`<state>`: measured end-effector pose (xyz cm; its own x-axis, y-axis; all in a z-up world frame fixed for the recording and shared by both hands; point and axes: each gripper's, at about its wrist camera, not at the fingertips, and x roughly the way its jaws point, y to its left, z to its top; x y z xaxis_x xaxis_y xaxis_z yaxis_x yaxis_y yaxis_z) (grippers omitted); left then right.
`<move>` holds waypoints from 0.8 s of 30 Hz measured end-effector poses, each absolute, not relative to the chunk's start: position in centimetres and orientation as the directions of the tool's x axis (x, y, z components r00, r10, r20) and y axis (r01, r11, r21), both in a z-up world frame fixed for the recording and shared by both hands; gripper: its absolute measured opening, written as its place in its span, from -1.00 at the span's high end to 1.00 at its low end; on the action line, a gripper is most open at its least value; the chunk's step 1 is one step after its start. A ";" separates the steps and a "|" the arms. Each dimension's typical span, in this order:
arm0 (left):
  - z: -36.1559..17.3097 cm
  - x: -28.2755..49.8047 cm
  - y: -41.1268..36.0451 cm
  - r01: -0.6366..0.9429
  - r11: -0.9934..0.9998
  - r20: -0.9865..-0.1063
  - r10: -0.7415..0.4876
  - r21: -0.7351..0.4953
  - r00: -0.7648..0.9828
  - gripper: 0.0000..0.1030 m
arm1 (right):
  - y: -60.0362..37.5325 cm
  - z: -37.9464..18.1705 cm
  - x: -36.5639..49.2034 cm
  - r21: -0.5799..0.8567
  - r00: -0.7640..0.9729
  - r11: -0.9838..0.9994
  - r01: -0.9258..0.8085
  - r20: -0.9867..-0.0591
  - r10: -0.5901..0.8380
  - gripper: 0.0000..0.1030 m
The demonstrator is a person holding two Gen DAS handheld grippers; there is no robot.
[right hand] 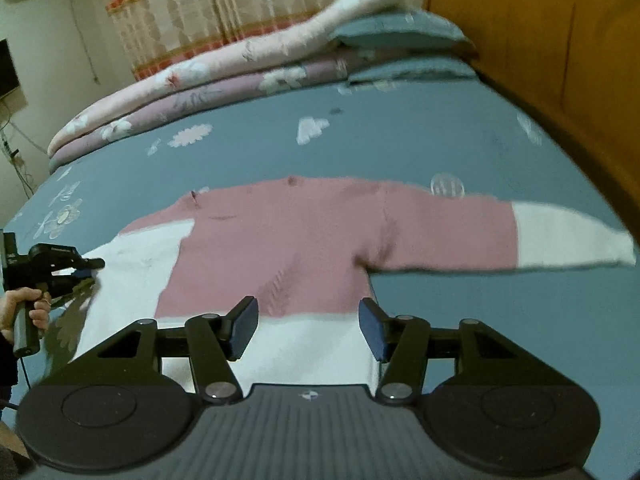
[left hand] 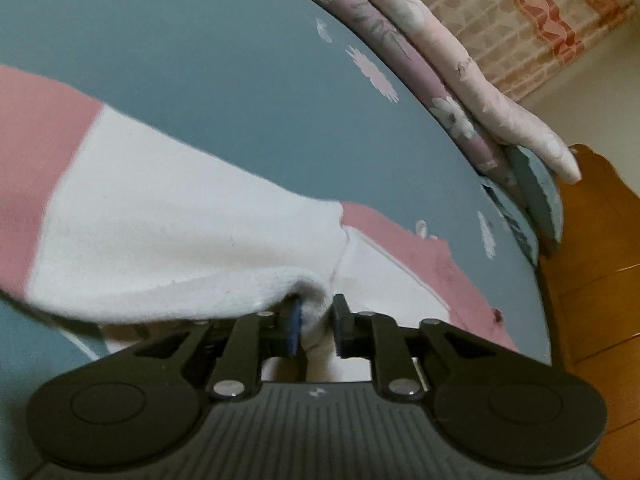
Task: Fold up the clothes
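Two folded quilts point(right hand: 192, 88) edge the blue floral bedsheet point(right hand: 400, 136) below patterned curtains point(right hand: 224, 12)

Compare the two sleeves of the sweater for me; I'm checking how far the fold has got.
The left sleeve is folded in across the sweater, its white cuff between the left hand-held gripper pads; the right sleeve lies stretched out flat on the bedsheet, untouched. Both are pink with white ends.

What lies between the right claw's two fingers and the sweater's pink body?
Only the sweater's white hem band, seen in the right wrist view below the open right claw.
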<state>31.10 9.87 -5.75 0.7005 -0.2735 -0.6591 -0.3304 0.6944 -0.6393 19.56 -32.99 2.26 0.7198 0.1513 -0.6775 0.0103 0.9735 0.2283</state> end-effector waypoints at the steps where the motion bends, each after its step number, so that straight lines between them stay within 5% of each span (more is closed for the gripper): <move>1: -5.8 30.9 9.9 -0.332 0.682 -0.657 -0.287 -0.651 0.697 0.61 | -33.5 1.7 19.6 0.240 0.711 0.971 0.018 -0.686 0.157 -0.18; 7: -5.2 28.4 8.9 -0.302 0.674 -0.645 -0.338 -0.674 0.686 0.22 | -37.0 -2.6 20.1 0.342 0.653 0.935 0.093 -0.730 0.202 -0.18; 20: -6.1 24.7 6.2 -0.318 0.692 -0.694 -0.364 -0.648 0.621 -0.05 | -37.5 -8.2 17.8 0.537 0.532 0.839 0.088 -0.738 0.416 -0.12; 24: -6.1 25.5 5.4 -0.296 0.712 -0.694 -0.363 -0.637 0.622 -0.10 | -37.6 -8.4 17.5 0.498 0.515 0.862 0.089 -0.764 0.388 0.77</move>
<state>25.52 5.40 -6.11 0.6217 -0.3628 -0.6942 -0.2961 0.7116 -0.6371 17.51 -37.60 -8.35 0.5153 0.3880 -0.7641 0.0893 0.8625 0.4982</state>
